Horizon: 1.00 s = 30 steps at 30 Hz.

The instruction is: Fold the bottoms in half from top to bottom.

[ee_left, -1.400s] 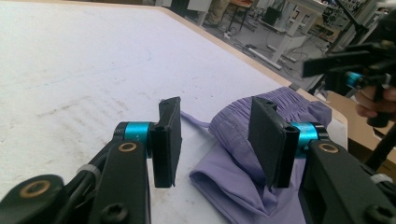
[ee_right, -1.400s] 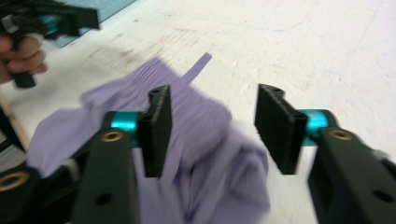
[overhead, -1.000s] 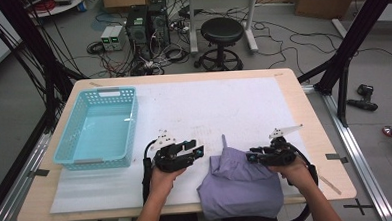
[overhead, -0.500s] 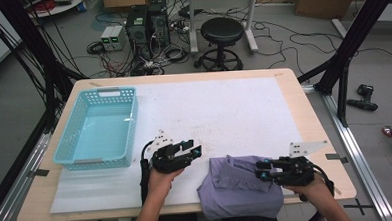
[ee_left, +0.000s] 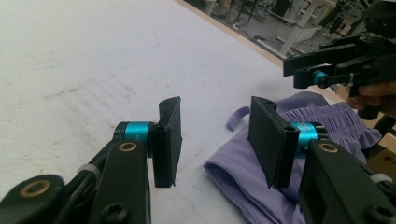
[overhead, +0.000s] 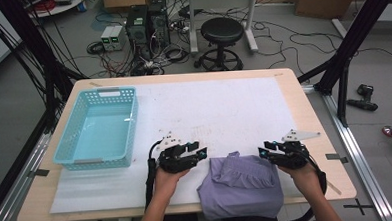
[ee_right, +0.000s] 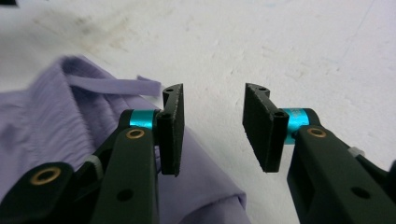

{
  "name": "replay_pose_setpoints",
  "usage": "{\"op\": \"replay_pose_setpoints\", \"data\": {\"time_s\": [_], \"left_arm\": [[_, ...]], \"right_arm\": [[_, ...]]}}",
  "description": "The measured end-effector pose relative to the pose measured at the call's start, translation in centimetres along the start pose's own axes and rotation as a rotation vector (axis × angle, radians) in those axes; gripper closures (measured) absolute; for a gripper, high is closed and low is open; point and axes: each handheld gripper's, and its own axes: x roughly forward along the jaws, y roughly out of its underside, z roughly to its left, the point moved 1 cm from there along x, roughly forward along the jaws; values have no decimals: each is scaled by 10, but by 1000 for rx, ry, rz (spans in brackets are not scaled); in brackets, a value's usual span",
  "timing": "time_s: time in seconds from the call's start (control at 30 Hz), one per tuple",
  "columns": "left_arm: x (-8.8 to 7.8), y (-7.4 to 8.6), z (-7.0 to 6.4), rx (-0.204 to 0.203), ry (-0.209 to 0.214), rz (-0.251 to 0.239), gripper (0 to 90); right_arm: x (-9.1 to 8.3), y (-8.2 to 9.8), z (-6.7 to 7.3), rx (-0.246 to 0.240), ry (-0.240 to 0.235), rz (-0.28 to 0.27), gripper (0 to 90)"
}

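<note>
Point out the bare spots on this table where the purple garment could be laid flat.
The widest free patch is the white mat between the blue basket and the table's right edge, beyond both tools. A narrower strip runs along the near edge under the basket. It is crowded near the purple garment, flanked by the left tool and right tool.

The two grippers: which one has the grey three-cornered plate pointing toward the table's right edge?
The right gripper, right of the purple garment; its plate points right, while the left gripper sits nearer the basket.

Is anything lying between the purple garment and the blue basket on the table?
Nothing visible does. Bare white mat runs from the purple garment to the blue basket; the left tongs hover open beside the garment's left edge.
</note>
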Motion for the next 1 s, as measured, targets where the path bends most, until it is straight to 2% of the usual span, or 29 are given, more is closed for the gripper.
{"op": "replay_pose_setpoints", "data": {"time_s": [0.13, 0.27, 0.37, 0.43, 0.47, 0.5, 0.53, 0.57, 0.6, 0.67, 0.7, 0.8, 0.9, 1.0], "left_arm": [[10, 2, 1, 0, -22, 53, 521], [29, 4, -2, 4, -27, 147, 477], [44, 4, -8, 50, -30, 232, 451], [53, 6, -12, 65, -20, 278, 455], [57, 8, -14, 75, -18, 311, 473], [59, 10, -16, 104, -31, 318, 496], [59, 10, -16, 104, -31, 318, 556], [59, 10, -18, 115, -28, 330, 707], [59, 10, -18, 116, -6, 340, 845], [58, 8, -16, 115, -16, 318, 863], [56, 6, -13, 95, -22, 289, 866], [51, -4, -2, 47, -34, 190, 866], [50, -17, 9, 45, -44, 166, 866], [51, -31, 19, 18, -48, 102, 865]], "right_arm": [[13, 2, 1, -21, 29, 121, 519], [10, 12, -2, -27, 38, 138, 475], [7, 17, -5, -17, 16, 150, 474], [6, 19, -6, 4, -10, 157, 539], [6, 20, -6, 12, -23, 163, 595], [6, 21, -5, 10, -39, 169, 645], [6, 21, -5, 10, -39, 169, 645], [7, 21, -3, -12, -48, 172, 781], [7, 21, -2, -20, -56, 170, 805], [8, 18, 1, -43, -42, 162, 827], [8, 15, 0, -49, -38, 150, 830], [9, 6, -2, -29, -21, 107, 831], [14, -8, -3, -21, 7, 72, 830], [23, -21, -6, -5, 30, 51, 829]]}}
